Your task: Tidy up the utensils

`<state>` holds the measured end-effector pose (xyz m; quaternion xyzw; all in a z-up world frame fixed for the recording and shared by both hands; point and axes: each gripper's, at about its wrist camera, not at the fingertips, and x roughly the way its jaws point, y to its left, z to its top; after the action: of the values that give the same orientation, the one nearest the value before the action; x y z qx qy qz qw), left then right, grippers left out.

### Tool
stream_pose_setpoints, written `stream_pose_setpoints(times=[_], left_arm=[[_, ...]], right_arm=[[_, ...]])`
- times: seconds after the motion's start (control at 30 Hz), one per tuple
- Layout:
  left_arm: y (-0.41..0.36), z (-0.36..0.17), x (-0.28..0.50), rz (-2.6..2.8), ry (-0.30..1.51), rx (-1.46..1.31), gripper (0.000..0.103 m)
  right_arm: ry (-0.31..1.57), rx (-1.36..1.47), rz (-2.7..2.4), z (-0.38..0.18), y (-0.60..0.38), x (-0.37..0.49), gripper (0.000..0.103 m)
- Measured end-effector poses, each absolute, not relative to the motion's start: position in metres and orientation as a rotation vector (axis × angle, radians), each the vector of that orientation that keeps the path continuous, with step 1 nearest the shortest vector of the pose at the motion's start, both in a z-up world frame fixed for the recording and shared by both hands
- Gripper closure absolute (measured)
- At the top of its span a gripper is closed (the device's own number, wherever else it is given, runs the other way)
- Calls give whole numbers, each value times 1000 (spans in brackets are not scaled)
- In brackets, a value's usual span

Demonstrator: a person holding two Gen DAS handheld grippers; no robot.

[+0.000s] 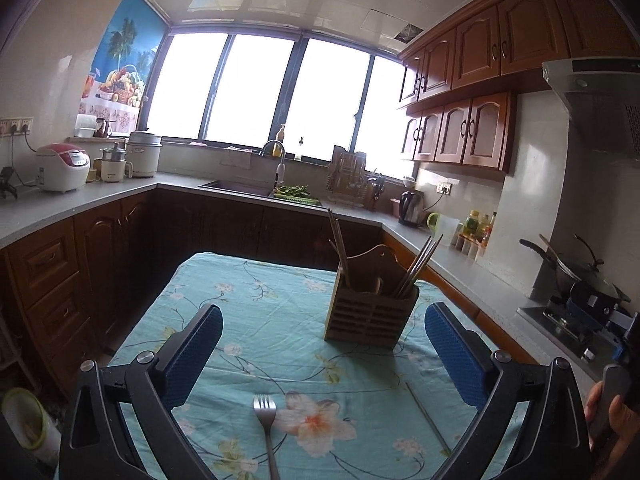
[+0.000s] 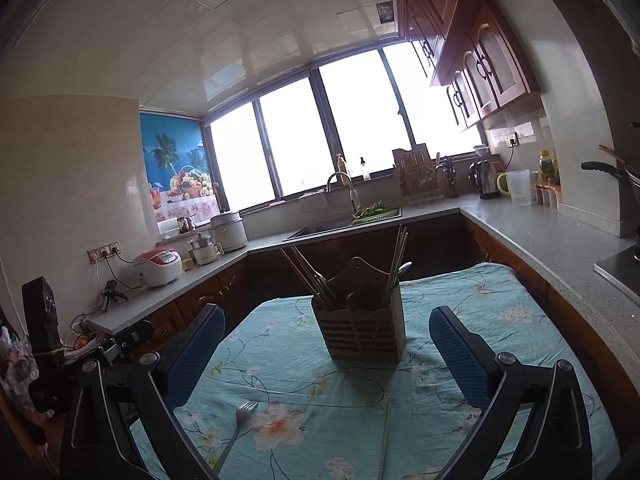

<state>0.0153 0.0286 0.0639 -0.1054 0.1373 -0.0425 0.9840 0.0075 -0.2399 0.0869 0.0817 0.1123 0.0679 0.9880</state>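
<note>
A wooden utensil holder (image 1: 370, 312) (image 2: 362, 332) stands on the table with the turquoise flowered cloth (image 1: 260, 292) (image 2: 460, 292); chopsticks (image 1: 416, 266) (image 2: 396, 260) and a spoon lean in it. A metal fork (image 1: 266, 420) (image 2: 236, 428) lies on the cloth near the front, tines pointing away. To its right lies a thin metal chopstick (image 1: 428, 416) (image 2: 386, 436). My left gripper (image 1: 324, 348) is open above the fork's end of the table, nothing between its blue pads. My right gripper (image 2: 326, 352) is also open and empty, facing the holder.
Grey counters (image 1: 80, 200) wrap around the table, carrying a rice cooker (image 1: 62, 166), pots, a sink (image 1: 240, 188), a kettle (image 1: 412, 208) and bottles. A stove with a pan (image 1: 576, 276) sits at the right. A hand (image 1: 612, 412) shows at the left wrist view's right edge.
</note>
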Motion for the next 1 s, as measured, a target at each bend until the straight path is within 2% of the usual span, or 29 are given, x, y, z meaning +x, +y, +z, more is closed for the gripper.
stream_pose_setpoints(times=[0.33, 1.0], left_arm=[[15, -5, -29, -6, 322, -165, 1], [10, -17, -42, 63, 351, -89, 1]], right_arm=[[230, 46, -64, 6, -223, -44, 0], [343, 42, -72, -35, -225, -58, 0]])
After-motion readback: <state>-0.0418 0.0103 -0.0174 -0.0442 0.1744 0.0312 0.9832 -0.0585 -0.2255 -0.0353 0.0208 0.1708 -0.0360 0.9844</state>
